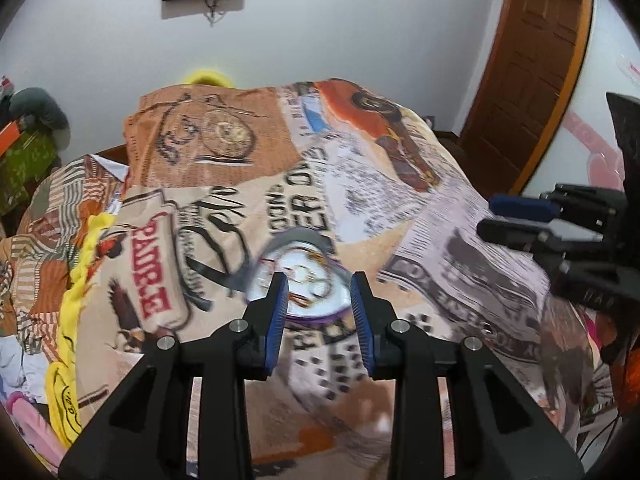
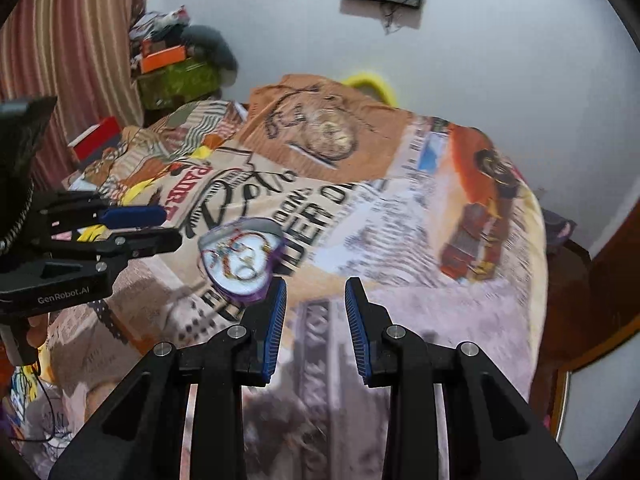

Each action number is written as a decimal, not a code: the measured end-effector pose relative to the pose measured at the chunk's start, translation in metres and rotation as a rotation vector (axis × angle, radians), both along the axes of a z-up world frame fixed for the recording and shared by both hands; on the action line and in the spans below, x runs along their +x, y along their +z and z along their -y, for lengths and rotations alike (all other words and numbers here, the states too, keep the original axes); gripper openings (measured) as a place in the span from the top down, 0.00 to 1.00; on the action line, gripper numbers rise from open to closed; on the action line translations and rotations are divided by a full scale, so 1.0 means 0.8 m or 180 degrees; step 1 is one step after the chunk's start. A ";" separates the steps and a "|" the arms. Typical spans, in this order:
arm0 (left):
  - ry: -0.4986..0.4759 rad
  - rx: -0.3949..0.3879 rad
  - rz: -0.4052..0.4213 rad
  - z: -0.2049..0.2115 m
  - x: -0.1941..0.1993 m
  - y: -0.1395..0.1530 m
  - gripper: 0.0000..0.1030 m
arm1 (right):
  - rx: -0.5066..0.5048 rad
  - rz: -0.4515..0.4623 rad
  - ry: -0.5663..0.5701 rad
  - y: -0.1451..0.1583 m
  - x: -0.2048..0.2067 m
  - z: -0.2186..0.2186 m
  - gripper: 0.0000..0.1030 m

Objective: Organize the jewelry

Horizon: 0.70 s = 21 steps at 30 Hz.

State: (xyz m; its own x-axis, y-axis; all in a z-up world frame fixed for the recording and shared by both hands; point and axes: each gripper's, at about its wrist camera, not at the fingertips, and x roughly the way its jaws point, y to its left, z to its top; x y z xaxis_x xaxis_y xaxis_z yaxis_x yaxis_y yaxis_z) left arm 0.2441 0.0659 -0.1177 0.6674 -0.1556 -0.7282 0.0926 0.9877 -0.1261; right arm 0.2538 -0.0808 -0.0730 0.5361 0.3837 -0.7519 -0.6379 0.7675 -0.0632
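Jewelry tray: heart-shaped, centre frame on the printed bedspread, chains and rings heaped inside.
Left gripper: spread, empty, above the tray.
Right gripper: spread, empty, beside it.
Progress: judged unfinished; pieces look tangled.

A heart-shaped tray lies on the bedspread near the middle of the bed, with jewelry lying inside it. In the right wrist view the left gripper sits to the tray's left and above the bedspread, while the right gripper sits just to the tray's right and nearer the camera. Behind the bed stands a wall; a pile of boxes sits at the far left corner and a door stands to the right.
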 end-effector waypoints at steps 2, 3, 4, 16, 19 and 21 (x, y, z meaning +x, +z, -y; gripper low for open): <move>-0.0078 0.0000 -0.0031 0.017 -0.003 -0.002 0.70 | 0.0021 -0.0005 -0.0087 0.002 -0.003 0.022 0.73; -0.0139 -0.0003 -0.0060 0.029 -0.004 -0.005 0.69 | 0.0014 -0.0016 -0.0134 0.000 -0.004 0.033 0.73; -0.0189 -0.0006 -0.0087 0.039 -0.005 -0.008 0.69 | 0.0003 -0.0025 -0.0166 -0.001 -0.006 0.041 0.73; -0.0682 -0.0061 -0.0461 0.142 -0.016 -0.052 0.69 | -0.0087 -0.0170 -0.0436 -0.035 -0.032 0.118 0.73; -0.0757 -0.0071 -0.0581 0.160 -0.016 -0.065 0.69 | -0.0059 -0.0232 -0.0481 -0.042 -0.036 0.131 0.73; -0.0788 -0.0084 -0.0618 0.167 -0.016 -0.070 0.69 | 0.0004 -0.0305 -0.0515 -0.048 -0.036 0.139 0.73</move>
